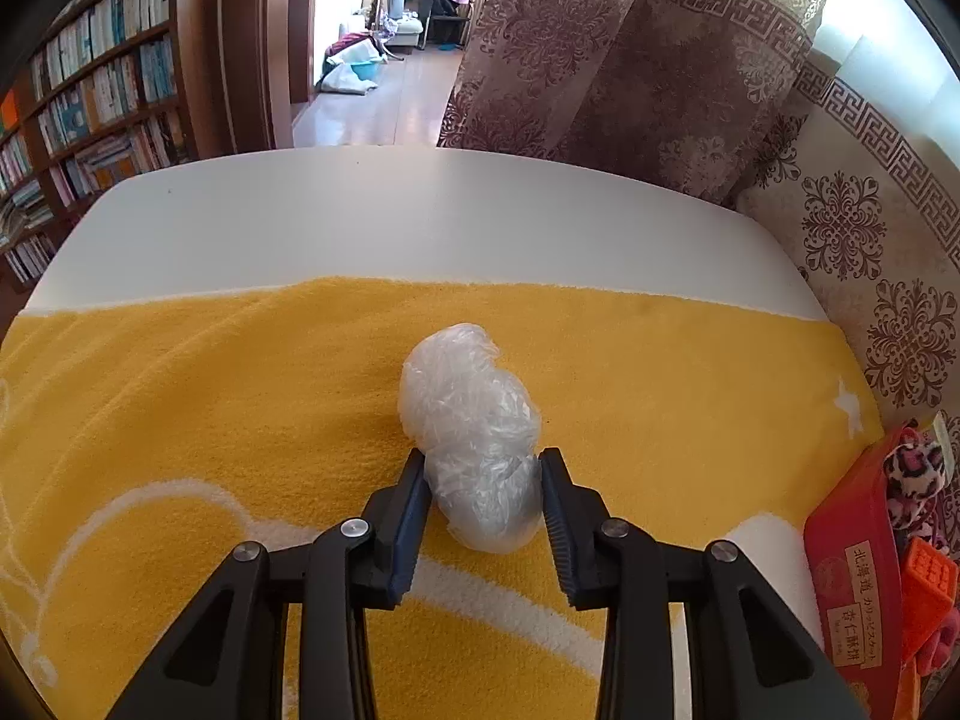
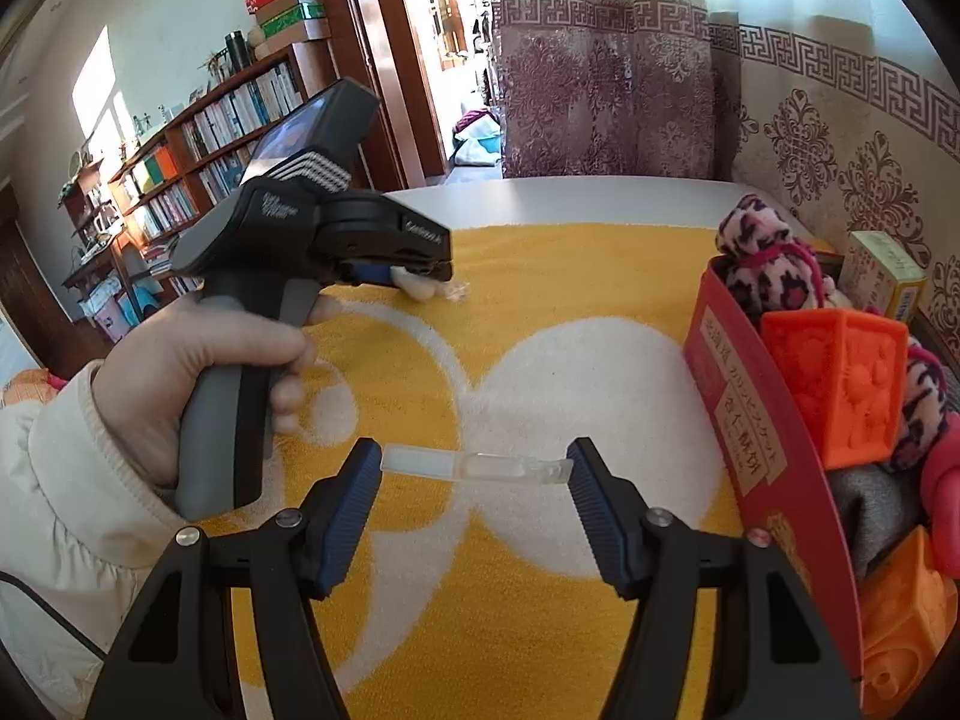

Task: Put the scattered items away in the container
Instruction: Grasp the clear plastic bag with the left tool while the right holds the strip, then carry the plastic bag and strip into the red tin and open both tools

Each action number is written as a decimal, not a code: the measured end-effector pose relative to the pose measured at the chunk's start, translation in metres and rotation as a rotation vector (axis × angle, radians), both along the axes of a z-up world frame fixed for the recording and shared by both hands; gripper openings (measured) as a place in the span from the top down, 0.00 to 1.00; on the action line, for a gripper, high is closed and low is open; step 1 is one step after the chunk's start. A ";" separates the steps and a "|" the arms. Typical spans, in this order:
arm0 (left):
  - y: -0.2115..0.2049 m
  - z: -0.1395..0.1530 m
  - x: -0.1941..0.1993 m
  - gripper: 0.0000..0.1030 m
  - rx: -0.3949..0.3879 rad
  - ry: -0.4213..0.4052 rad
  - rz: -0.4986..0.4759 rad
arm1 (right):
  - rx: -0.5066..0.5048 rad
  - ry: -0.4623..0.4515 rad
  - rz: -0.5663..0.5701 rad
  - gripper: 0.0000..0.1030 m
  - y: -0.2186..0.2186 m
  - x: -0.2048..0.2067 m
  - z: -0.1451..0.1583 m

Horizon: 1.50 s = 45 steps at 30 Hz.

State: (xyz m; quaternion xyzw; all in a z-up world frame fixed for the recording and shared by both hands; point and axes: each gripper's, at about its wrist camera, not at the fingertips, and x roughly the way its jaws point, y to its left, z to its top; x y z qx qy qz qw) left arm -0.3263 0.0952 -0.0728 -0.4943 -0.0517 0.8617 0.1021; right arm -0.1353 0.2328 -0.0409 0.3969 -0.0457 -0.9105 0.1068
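Observation:
A crumpled clear plastic bag (image 1: pixel 474 432) lies on the yellow towel (image 1: pixel 240 396). My left gripper (image 1: pixel 483 468) has its pads against both sides of the bag's near end. In the right wrist view the same gripper (image 2: pixel 420 273) shows at the left, held in a hand, with the bag (image 2: pixel 420 288) between its fingers. My right gripper (image 2: pixel 474 462) is open around a clear flat plastic piece (image 2: pixel 474 467) that spans the gap between the fingertips. The red box (image 2: pixel 750 420) at the right holds toys; it also shows in the left wrist view (image 1: pixel 852 558).
The red box holds an orange embossed block (image 2: pixel 840 384), a leopard-print plush (image 2: pixel 762 270), grey cloth (image 2: pixel 870 510) and another orange toy (image 2: pixel 906 618). A small yellow carton (image 2: pixel 888 276) stands behind it. The white table (image 1: pixel 420 210) ends at patterned curtains (image 1: pixel 600 60). Bookshelves (image 1: pixel 90 102) stand left.

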 end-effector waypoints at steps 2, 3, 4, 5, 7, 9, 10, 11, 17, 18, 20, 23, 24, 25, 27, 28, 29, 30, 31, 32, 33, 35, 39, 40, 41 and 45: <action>-0.004 0.006 0.007 0.64 0.002 0.018 0.001 | -0.005 0.011 -0.007 0.34 0.002 0.001 0.002; -0.006 0.009 0.011 0.64 0.005 0.026 0.001 | -0.007 0.018 -0.010 0.34 0.003 0.002 0.004; -0.008 0.012 0.016 0.64 0.008 0.035 -0.001 | -0.010 0.027 -0.012 0.34 0.003 0.003 0.006; -0.008 0.017 0.020 0.64 0.010 0.042 -0.005 | -0.014 0.038 -0.015 0.34 0.005 0.004 0.009; -0.005 0.026 0.031 0.64 0.017 0.058 -0.018 | -0.020 0.067 -0.025 0.34 0.008 0.008 0.017; 0.000 0.037 0.044 0.64 0.024 0.075 -0.038 | -0.033 0.102 -0.037 0.34 0.013 0.012 0.028; 0.004 0.044 0.050 0.64 0.028 0.085 -0.051 | -0.040 0.119 -0.049 0.34 0.018 0.015 0.033; 0.007 0.049 0.056 0.64 0.032 0.094 -0.063 | -0.046 0.137 -0.065 0.34 0.024 0.018 0.039; 0.041 0.084 0.092 0.64 0.070 0.155 -0.178 | -0.048 0.220 -0.205 0.34 0.082 0.041 0.066; 0.048 0.088 0.098 0.64 0.080 0.160 -0.203 | -0.045 0.225 -0.235 0.34 0.094 0.043 0.068; 0.066 0.095 0.109 0.64 0.102 0.164 -0.258 | -0.042 0.231 -0.292 0.34 0.119 0.049 0.074; 0.098 0.101 0.129 0.64 0.120 0.170 -0.344 | -0.025 0.243 -0.354 0.34 0.151 0.054 0.079; 0.108 0.102 0.135 0.64 0.126 0.169 -0.374 | -0.013 0.246 -0.367 0.34 0.160 0.054 0.080; 0.119 0.102 0.141 0.64 0.132 0.165 -0.404 | 0.000 0.248 -0.380 0.34 0.168 0.055 0.082; 0.137 0.101 0.152 0.64 0.141 0.155 -0.455 | 0.007 0.246 -0.390 0.34 0.180 0.055 0.083; 0.147 0.099 0.158 0.64 0.143 0.150 -0.478 | 0.006 0.241 -0.394 0.34 0.186 0.053 0.083; 0.153 0.098 0.163 0.64 0.146 0.147 -0.498 | 0.006 0.235 -0.401 0.34 0.193 0.051 0.082; 0.160 0.097 0.168 0.64 0.147 0.143 -0.518 | 0.006 0.227 -0.404 0.34 0.198 0.048 0.081; 0.167 0.095 0.173 0.64 0.147 0.138 -0.539 | 0.007 0.215 -0.403 0.34 0.202 0.044 0.079; 0.172 0.093 0.176 0.64 0.146 0.134 -0.555 | 0.008 0.203 -0.403 0.34 0.206 0.040 0.077; 0.178 0.091 0.178 0.64 0.144 0.131 -0.567 | 0.007 0.191 -0.404 0.34 0.209 0.035 0.074; 0.187 0.086 0.179 0.64 0.136 0.126 -0.582 | 0.007 0.168 -0.396 0.34 0.213 0.025 0.069; 0.199 0.075 0.175 0.54 0.126 0.086 -0.608 | -0.007 0.129 -0.380 0.34 0.214 0.008 0.061; 0.201 0.072 0.176 0.51 0.118 0.082 -0.611 | -0.013 0.126 -0.380 0.33 0.215 0.006 0.059; 0.201 0.071 0.177 0.51 0.104 0.088 -0.611 | -0.022 0.121 -0.379 0.31 0.216 0.005 0.057; 0.204 0.074 0.185 0.43 0.037 0.160 -0.593 | -0.051 0.130 -0.405 0.22 0.221 0.012 0.052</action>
